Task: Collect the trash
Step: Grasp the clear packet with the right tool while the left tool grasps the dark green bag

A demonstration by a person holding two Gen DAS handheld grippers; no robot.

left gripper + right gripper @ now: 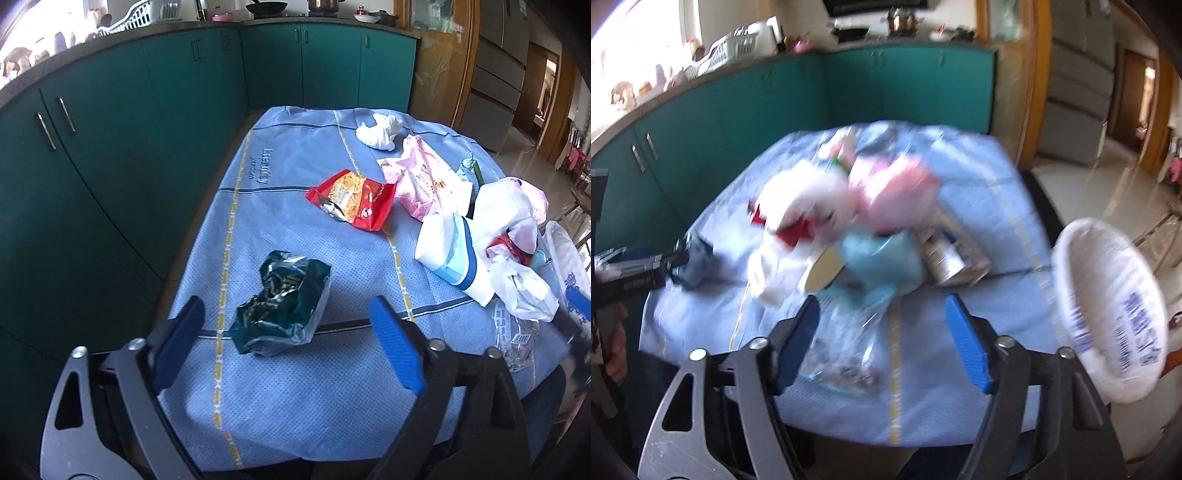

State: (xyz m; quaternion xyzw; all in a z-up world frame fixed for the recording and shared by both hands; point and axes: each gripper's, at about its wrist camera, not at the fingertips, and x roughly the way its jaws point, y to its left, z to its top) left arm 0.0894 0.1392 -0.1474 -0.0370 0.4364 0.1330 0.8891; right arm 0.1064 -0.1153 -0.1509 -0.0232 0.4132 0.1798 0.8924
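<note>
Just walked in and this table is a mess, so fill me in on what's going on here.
A person with a gripper in each hand is clearing trash off the blue tablecloth. The left gripper is open over a dark green wrapper; the right gripper is open over a clear plastic wrapper. Neither holds anything yet. A white bag gapes open at the table's right.

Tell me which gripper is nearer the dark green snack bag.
Left. The left gripper frames the dark green snack bag between its open jaws; the right gripper hovers over a clear wrapper, further away.
</note>
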